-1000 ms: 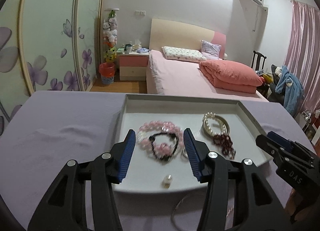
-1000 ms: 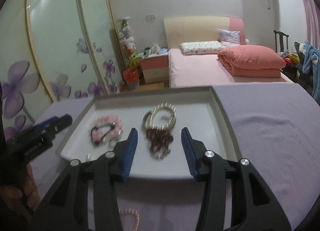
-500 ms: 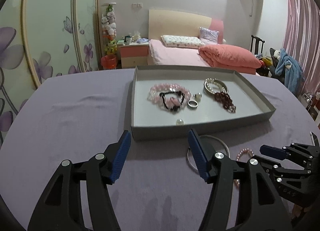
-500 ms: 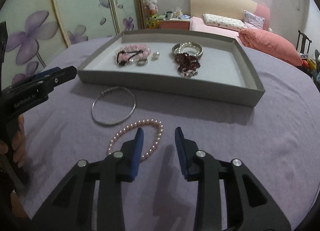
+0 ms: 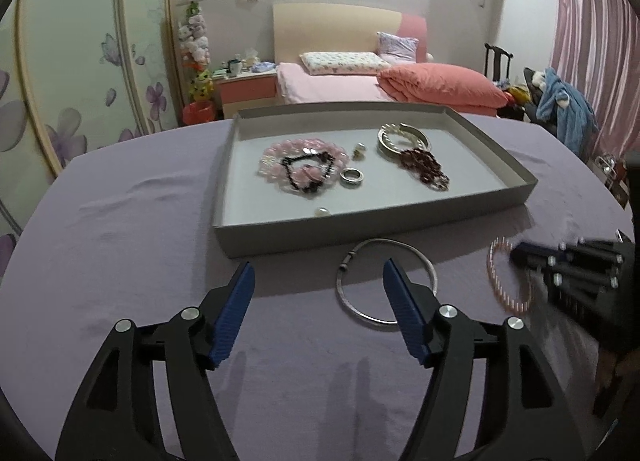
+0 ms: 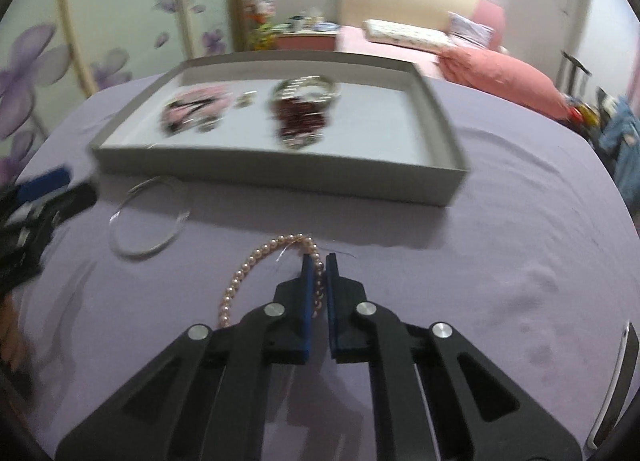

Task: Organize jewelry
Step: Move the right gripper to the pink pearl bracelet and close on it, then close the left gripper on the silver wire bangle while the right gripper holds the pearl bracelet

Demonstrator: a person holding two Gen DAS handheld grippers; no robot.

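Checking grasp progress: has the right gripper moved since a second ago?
Yes. The right gripper has pulled back from over the tray to the pearl bracelet on the cloth, jaws nearly closed.

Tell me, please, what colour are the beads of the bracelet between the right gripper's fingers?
Pale pink, pearl-like beads on the bracelet, clearest in the right wrist view.

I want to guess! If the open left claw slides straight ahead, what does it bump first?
Probably the silver bangle: the left claw has its right finger over the ring already. Past that comes the grey tray. Its height above the cloth is unclear.
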